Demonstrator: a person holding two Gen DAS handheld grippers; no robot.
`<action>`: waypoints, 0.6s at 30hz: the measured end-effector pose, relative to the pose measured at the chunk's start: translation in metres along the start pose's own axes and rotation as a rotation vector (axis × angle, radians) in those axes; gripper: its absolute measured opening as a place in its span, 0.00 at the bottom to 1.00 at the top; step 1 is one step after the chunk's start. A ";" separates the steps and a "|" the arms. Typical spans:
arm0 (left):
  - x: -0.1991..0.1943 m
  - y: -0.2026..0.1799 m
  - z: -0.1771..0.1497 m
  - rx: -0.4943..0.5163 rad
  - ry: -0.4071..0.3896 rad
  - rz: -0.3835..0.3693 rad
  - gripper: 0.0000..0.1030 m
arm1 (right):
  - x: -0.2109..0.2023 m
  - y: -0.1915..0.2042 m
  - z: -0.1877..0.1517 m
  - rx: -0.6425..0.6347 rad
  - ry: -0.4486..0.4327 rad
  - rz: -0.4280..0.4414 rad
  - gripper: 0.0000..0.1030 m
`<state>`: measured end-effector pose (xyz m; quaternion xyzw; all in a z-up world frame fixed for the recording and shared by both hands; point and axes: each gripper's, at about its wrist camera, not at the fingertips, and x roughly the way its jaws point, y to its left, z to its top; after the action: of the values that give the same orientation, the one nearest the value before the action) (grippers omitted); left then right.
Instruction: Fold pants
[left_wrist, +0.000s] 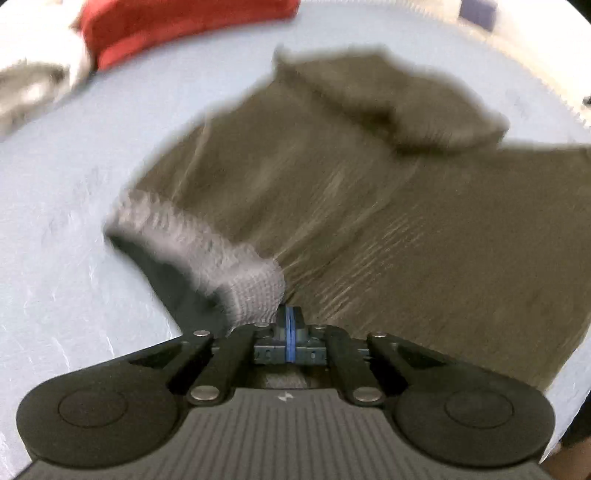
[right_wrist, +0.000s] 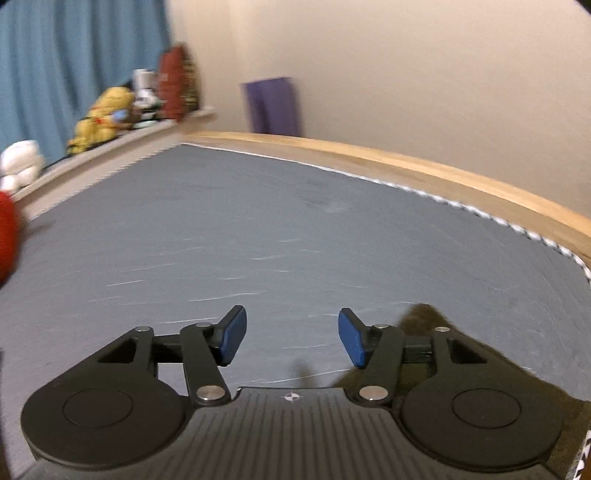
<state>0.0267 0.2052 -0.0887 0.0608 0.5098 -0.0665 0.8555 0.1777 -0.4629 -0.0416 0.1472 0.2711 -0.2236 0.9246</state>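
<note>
**Desk:** While the left gripper (left_wrist: 290, 325) sits pressed together, what exactly is it pinching?

**Photographer:** Its blue pads are squeezed flat against each other, and the grey ribbed waistband (left_wrist: 207, 240) of the pants (left_wrist: 332, 206) rises straight from the fingertips. I read that as a pinch on the band's end, though blur hides the exact contact. The band lifts off the bed (left_wrist: 55, 258) and casts a dark shadow beneath.

**Desk:** And the right gripper (right_wrist: 291, 338)?

**Photographer:** Spread, with nothing between the blue pads, only bare sheet beyond them. A corner of the brown cloth (right_wrist: 421, 314) lies just beside and under its right finger.

**Desk:** Where do the pants lie on the bed?

**Photographer:** In the left wrist view they are spread across the middle of the pale blue sheet, running toward the right edge, with one part doubled over itself toward the far side. A red cushion (left_wrist: 177, 26) sits at the far left corner. In the right wrist view the wooden bed frame (right_wrist: 406, 166) borders the far edge.

**Desk:** How will the fabric handle?

**Photographer:** Judging by the ripples and the limp doubled part, it is soft, light and floppy, nothing fragile. It should drape from any pinch and drag on the sheet. The thicker elastic waistband looks the surest hold; the hems or outer edges seem next best for the free gripper.
</note>
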 end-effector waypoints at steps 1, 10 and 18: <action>-0.002 0.001 -0.001 -0.019 -0.012 -0.002 0.02 | -0.006 0.008 0.001 -0.007 0.001 0.028 0.57; -0.024 0.001 0.018 -0.048 -0.085 0.087 0.08 | -0.079 0.076 0.018 -0.028 -0.031 0.287 0.58; -0.055 -0.018 0.042 -0.112 -0.203 0.111 0.50 | -0.112 0.135 0.004 -0.099 0.000 0.471 0.57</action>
<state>0.0337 0.1835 -0.0214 0.0340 0.4195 0.0040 0.9071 0.1616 -0.3113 0.0454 0.1607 0.2401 0.0119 0.9573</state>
